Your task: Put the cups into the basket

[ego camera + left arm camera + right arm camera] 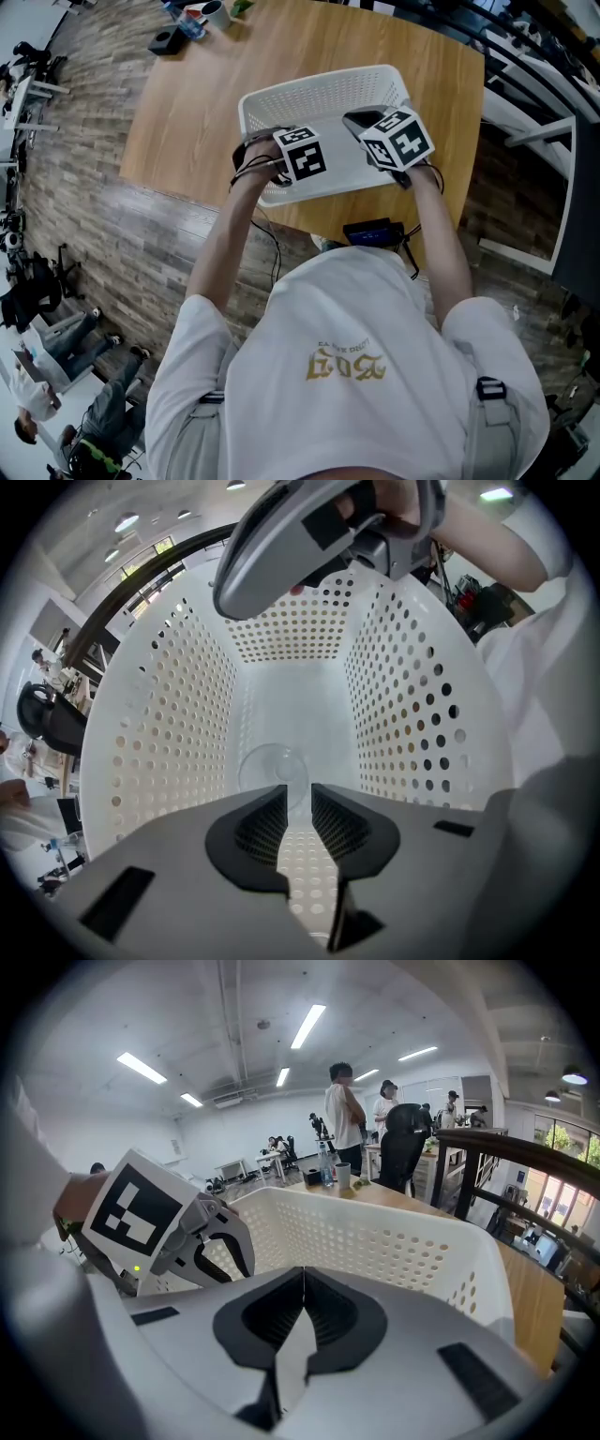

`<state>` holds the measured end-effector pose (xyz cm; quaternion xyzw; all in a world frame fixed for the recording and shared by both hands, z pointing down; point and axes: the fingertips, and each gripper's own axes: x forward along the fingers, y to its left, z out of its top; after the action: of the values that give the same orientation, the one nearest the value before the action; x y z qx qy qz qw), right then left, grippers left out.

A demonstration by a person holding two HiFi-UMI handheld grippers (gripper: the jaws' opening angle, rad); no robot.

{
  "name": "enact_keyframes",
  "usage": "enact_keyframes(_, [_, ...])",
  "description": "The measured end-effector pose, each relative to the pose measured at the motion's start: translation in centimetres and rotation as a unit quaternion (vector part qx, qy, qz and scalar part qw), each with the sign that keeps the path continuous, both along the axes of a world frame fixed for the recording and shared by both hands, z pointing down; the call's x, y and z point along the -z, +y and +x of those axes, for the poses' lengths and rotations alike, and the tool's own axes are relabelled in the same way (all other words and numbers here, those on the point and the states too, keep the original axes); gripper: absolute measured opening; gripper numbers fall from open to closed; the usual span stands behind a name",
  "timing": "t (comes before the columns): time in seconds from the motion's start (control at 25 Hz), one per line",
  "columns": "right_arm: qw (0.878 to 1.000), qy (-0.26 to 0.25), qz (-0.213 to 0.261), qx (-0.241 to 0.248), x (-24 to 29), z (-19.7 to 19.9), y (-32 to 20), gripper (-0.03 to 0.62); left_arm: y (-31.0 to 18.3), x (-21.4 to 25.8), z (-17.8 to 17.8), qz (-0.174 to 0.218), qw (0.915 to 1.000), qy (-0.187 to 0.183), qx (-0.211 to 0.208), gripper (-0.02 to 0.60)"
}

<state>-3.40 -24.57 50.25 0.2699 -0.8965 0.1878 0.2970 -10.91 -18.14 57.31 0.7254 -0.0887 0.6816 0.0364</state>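
Note:
A white perforated basket stands on the wooden table. In the left gripper view a clear plastic cup rests on the basket's floor, just past the tips. My left gripper points down into the basket with its jaws a narrow gap apart and nothing between them. Above it hangs my right gripper. That right gripper is shut and empty, held over the basket's near rim. In the head view both grippers, left and right, are over the basket's near half.
A black box and a few small items sit at the table's far left corner. A dark device lies at the near edge by the person. Several people stand beyond the table, and a dark railing runs on the right.

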Motion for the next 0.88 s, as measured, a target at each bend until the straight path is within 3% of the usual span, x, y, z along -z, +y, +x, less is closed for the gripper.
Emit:
enact_keyframes(0.48, [1.0, 0.001, 0.012, 0.0, 0.5, 0.3, 0.1, 0.011, -0.1, 0.5, -0.1, 0.011, 0.9998, 0.007, 0.012, 0.083])
enact_keyframes(0.88, [1.0, -0.002, 0.013, -0.002, 0.7, 0.4, 0.3, 0.011, -0.3, 1.2, -0.1, 0.018, 0.9984, 0.036, 0.041, 0.083])
